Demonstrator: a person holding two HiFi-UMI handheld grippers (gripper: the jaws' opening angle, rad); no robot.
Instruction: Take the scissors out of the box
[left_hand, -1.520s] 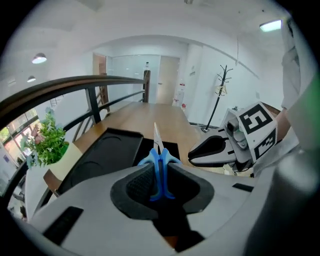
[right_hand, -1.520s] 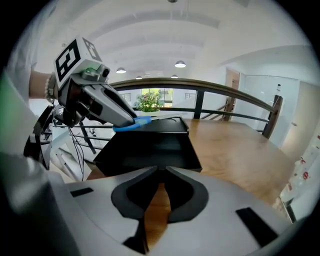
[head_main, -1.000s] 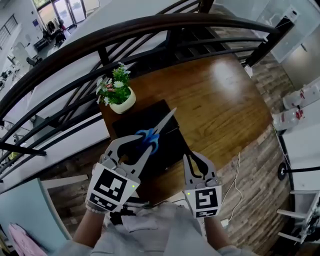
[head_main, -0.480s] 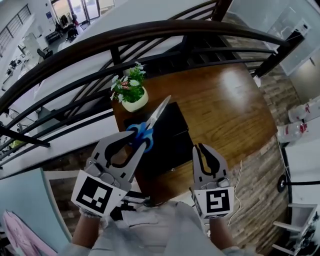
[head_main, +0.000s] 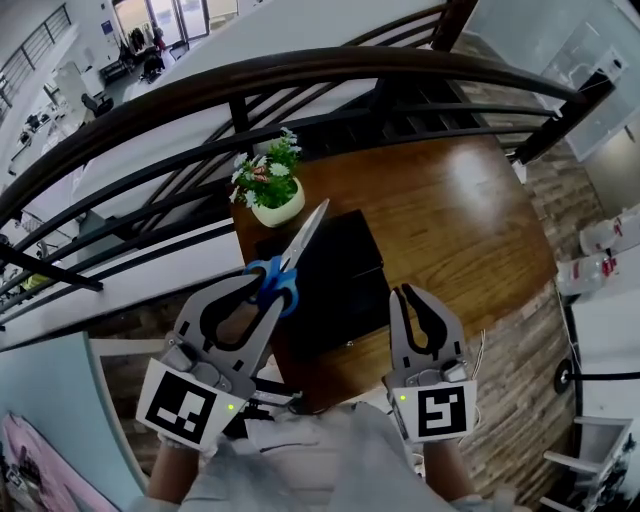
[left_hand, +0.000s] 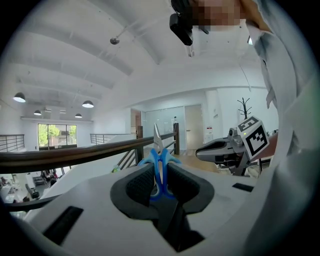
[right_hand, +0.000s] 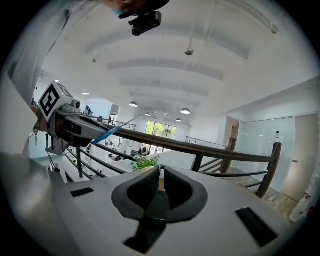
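My left gripper is shut on the blue handles of a pair of scissors. The silver blades point up and away, above the black box on the wooden table. In the left gripper view the scissors stand upright between the dark pads. My right gripper hovers over the box's near right corner, its jaws shut with nothing in them. The right gripper view shows the right gripper with its pads nearly touching, and the left gripper holding the scissors off to the left.
A white pot with a small flowering plant sits at the table's far left corner, just beyond the box. A dark curved railing runs behind the table. A white cable lies on the floor at right.
Both grippers have risen. The scissors have gone up with the left gripper and now hang higher over the box, their tip nearer the plant.
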